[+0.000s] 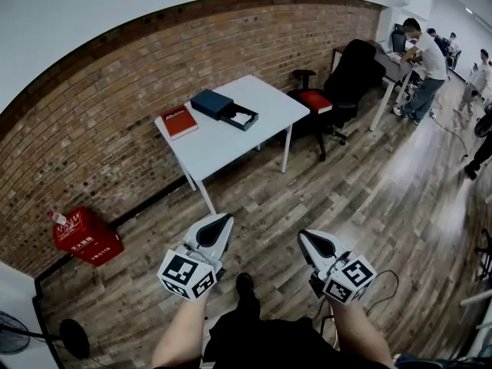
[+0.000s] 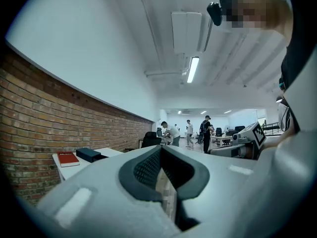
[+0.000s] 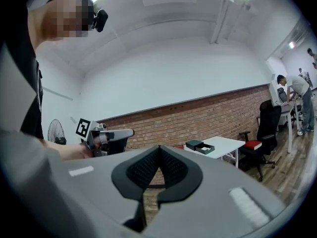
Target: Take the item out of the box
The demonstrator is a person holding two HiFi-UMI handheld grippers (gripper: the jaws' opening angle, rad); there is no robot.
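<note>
Where the table stands, open box, red book, chair beside.

box: dark teal, open, on white table | item: white, inside box

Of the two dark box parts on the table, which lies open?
The black tray farthest from the red book: a white item shows inside. The blue part between them has a closed top.

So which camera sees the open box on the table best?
The head view: it looks down into the open box, showing something white inside. In the right gripper view the box is tiny and far off. The left gripper view catches only its side.
</note>
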